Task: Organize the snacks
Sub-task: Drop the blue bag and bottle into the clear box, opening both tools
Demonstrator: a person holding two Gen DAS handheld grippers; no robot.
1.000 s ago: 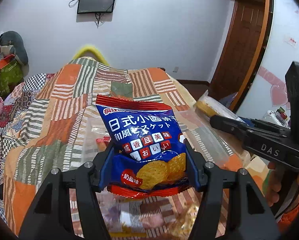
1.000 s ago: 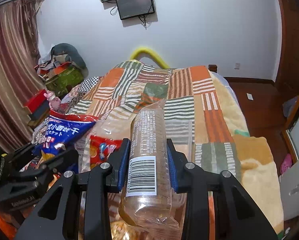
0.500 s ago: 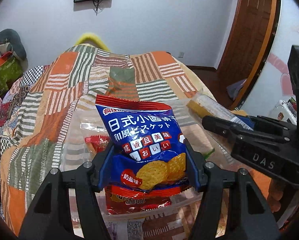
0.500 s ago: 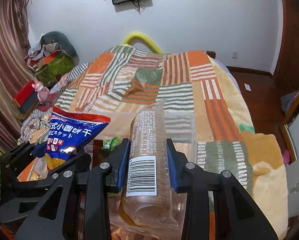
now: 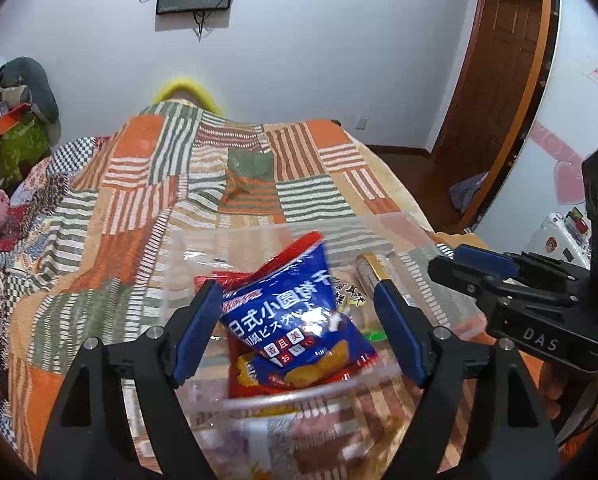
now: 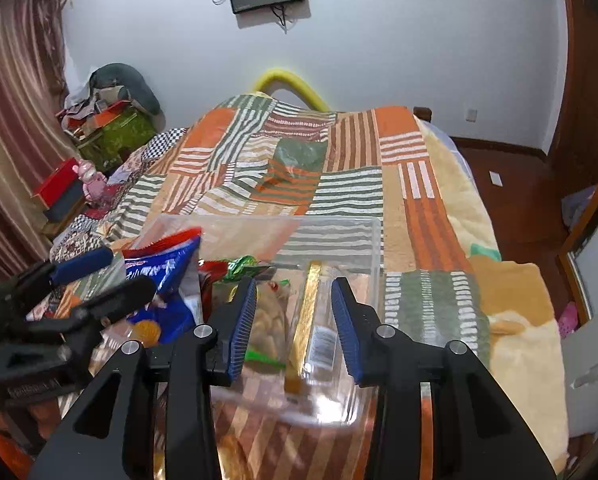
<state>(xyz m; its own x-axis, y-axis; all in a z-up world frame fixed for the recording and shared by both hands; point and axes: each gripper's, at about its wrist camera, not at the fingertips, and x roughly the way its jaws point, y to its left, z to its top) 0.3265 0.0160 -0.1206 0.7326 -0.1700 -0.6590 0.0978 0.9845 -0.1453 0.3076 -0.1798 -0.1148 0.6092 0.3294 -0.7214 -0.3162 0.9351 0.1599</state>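
A clear plastic bin (image 5: 283, 232) sits on the patchwork bedspread. My left gripper (image 5: 299, 320) is open above it. The blue biscuit bag (image 5: 295, 320) lies tilted in the bin between the spread fingers, free of them. My right gripper (image 6: 293, 316) is open over the bin's right part (image 6: 339, 236). The clear cracker pack with a gold strip (image 6: 313, 328) lies in the bin below it, free of the pads. The pack's end also shows in the left wrist view (image 5: 369, 276). The blue bag shows at the left of the right wrist view (image 6: 167, 284).
Red and green snack packs (image 6: 239, 266) lie in the bin. The patchwork bedspread (image 5: 159, 184) stretches to the far wall. Clutter and a green box (image 6: 115, 132) stand at the left, a wooden door (image 5: 495, 60) at the right. Loose wrapped snacks lie near the bin's front edge.
Both grippers have opened. The blue bag has dropped from the left gripper into the bin and tilted. The cracker pack has dropped from the right gripper into the bin.
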